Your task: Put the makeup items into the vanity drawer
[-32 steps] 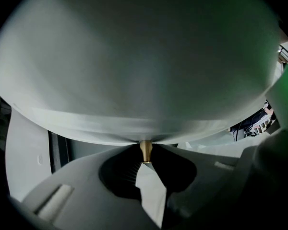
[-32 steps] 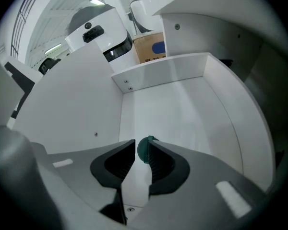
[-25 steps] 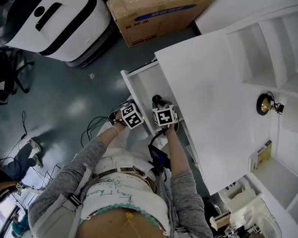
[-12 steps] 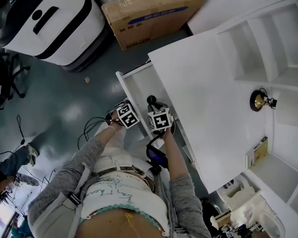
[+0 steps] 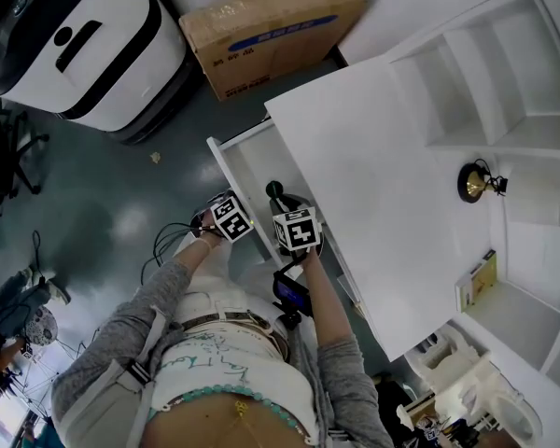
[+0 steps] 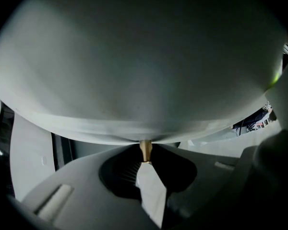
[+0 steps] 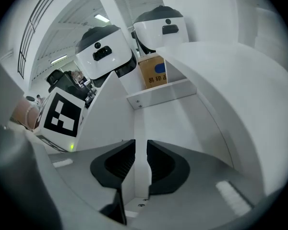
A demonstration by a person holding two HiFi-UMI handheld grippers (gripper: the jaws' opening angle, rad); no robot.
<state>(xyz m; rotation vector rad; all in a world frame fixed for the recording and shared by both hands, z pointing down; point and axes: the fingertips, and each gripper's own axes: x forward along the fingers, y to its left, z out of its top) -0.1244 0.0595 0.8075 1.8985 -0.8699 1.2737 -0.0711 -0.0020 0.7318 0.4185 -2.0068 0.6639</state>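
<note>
Machines, white, two (image 7: 105, 54), on the floor at far left beyond the drawer's end. Cardboard box, one (image 5: 271, 21), beside them. Left gripper, one (image 6: 144, 163): my jaws here are closed down on the small gold knob (image 6: 145, 149) of the drawer front (image 6: 134, 71), which fills most of this gripper's view; I stand outside the drawer. Drawer, one (image 5: 247, 161), pulled out from under the tabletop, its long axis running away from me toward the box; the floor that shows is bare. Right gripper, one (image 7: 136, 150): jaws drawn all but together, a thin slit between them, nothing in it; it sits over the drawer's near end and looks straight down its length to the end wall. Tabletop, one (image 5: 373, 175), white, to the right of both grippers, the right one nearer it. Gold ornament, one (image 5: 473, 182), on the shelf unit at far right. Makeup items: none countable in any view; whether any lie in the part of the drawer under the tabletop, I cannot tell. Any fetching would, I judge, fall to the free right gripper.
</note>
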